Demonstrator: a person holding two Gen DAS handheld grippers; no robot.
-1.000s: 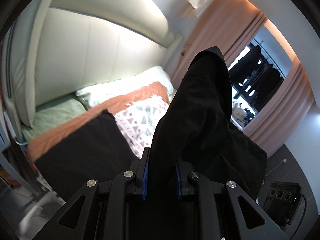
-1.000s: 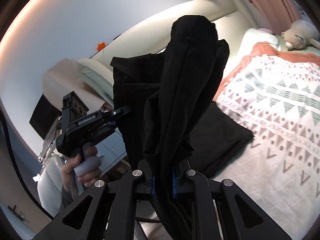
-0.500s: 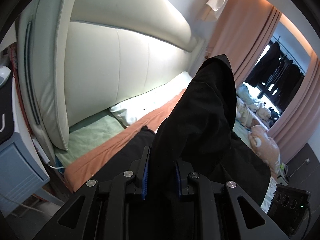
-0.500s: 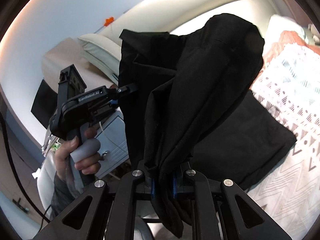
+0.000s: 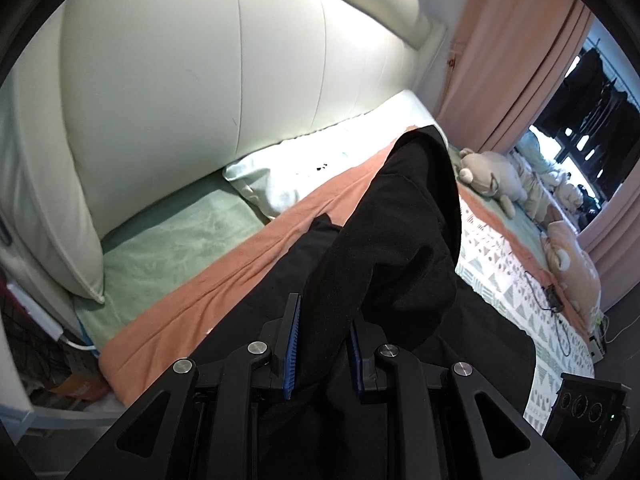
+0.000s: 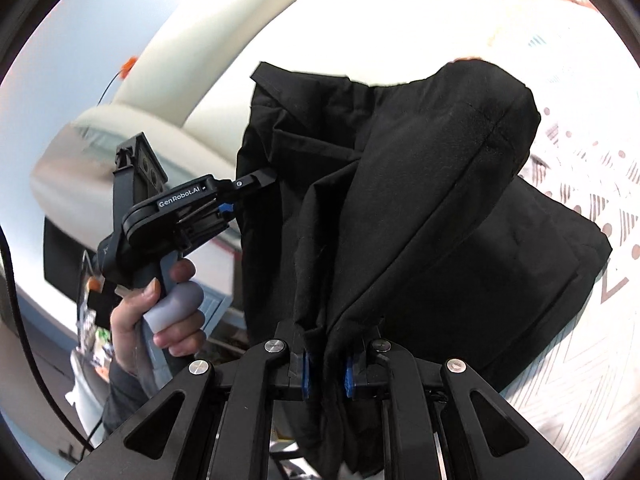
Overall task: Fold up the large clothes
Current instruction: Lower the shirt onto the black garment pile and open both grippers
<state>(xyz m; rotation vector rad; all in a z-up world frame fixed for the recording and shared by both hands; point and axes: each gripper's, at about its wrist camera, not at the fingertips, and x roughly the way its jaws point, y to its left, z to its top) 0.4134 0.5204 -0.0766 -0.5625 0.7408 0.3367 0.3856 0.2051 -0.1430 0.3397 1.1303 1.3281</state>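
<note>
A large black garment (image 5: 404,236) hangs bunched between both grippers, above the bed. My left gripper (image 5: 323,344) is shut on a thick fold of it; blue pads press the cloth from both sides. In the right wrist view my right gripper (image 6: 325,372) is also shut on the black garment (image 6: 400,208), which drapes up and over in front of the lens. The left gripper (image 6: 256,182) shows there too, held by a hand (image 6: 168,316), pinching the garment's left edge. The garment's lower part rests on the bedspread (image 5: 516,264).
The bed has an orange blanket (image 5: 224,276), a green sheet (image 5: 168,240), a white pillow (image 5: 320,168) and a padded cream headboard (image 5: 200,60). Plush toys (image 5: 492,172) lie at the far side by pink curtains (image 5: 504,52). A black device (image 5: 588,408) sits low right.
Both grippers have swung and dropped toward the bed, still holding the black garment. The left view now looks down on the headboard end; the garment in the right view has spread wider.
</note>
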